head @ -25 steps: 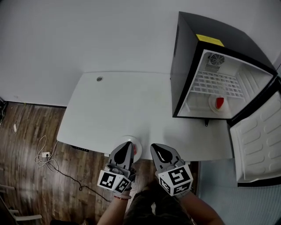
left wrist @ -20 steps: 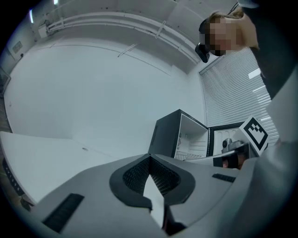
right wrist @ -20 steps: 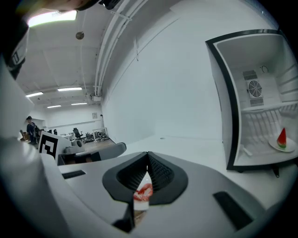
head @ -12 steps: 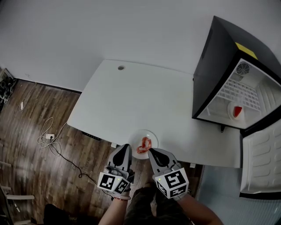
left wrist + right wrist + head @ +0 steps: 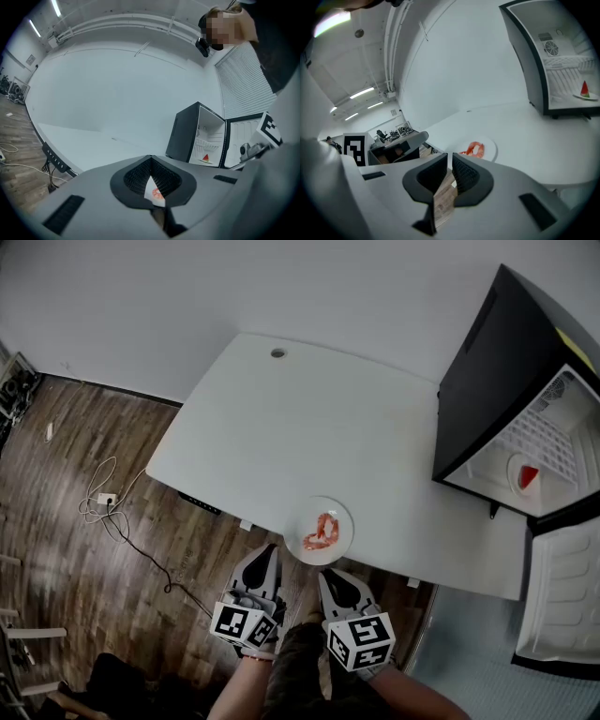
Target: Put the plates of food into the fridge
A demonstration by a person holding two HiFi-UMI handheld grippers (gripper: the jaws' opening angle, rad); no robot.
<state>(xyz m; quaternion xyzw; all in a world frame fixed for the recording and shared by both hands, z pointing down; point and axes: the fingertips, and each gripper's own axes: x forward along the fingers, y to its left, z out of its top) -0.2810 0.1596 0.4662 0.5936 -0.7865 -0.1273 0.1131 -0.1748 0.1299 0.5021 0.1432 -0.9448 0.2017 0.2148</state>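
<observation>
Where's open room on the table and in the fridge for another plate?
The table is bare everywhere between the plate of red food at its near edge, the cable hole at the far edge and the fridge. Inside, the floor is free left of the watermelon plate; the wire shelf above looks bare. Tightest beside that plate.

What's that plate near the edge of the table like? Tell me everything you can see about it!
The plate is small, round and white, and looks smooth like china. It lies flat on the white table, right at the near edge, with red-orange food curled in its middle. Only the table touches it; the left gripper and right gripper hang just short of it.
</observation>
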